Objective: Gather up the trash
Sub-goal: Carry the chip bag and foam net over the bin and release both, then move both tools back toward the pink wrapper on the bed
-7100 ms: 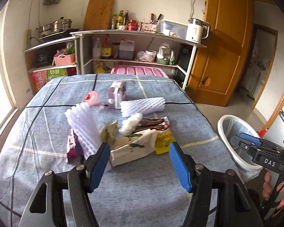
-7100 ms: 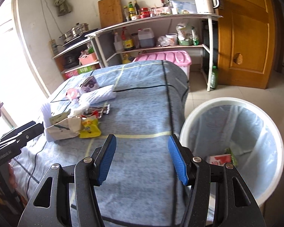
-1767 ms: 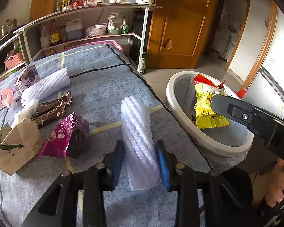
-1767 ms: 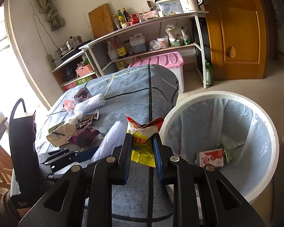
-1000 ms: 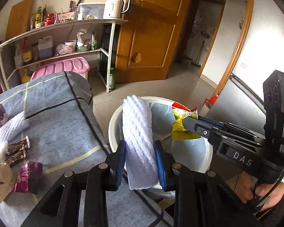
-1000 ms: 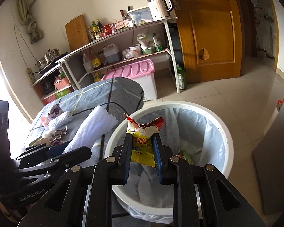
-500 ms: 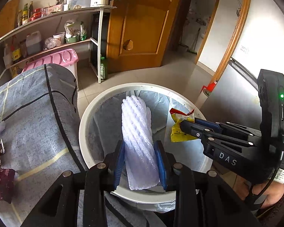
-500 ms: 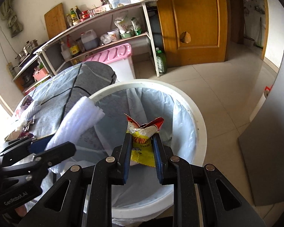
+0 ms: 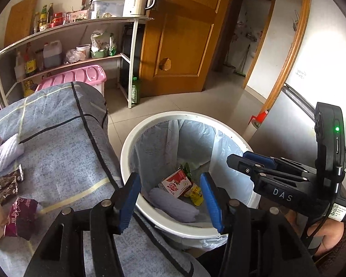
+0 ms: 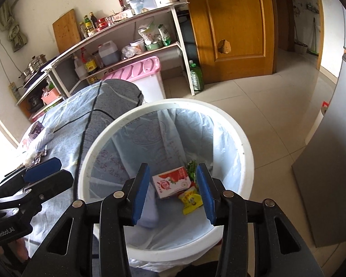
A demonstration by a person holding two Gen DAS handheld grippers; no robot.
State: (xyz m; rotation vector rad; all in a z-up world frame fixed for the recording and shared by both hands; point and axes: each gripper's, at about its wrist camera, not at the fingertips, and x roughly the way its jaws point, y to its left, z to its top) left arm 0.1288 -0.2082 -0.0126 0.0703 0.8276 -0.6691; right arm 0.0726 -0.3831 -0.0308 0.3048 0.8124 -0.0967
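Tiled floor and a wooden door (image 9: 180, 39) framed the scene, with a cloth-covered worktop (image 9: 64, 143) at the left and the white bin (image 9: 219, 124) standing just beside its right edge. We judged the main risk to lie on the worktop: the wrappers (image 9: 9, 184) near its left edge were light and crumpled, so a shallow pinch could let one slip to the floor on the way over. We held both tools above the bin mouth. Our left tool (image 9: 170, 198) and right tool (image 10: 173, 191) had jaws opening, with nothing pinched between them. Below them, at the bin's bottom, lay the white foam sleeve (image 9: 173, 204), the red carton (image 10: 171, 181) and the yellow packet (image 10: 190, 198).
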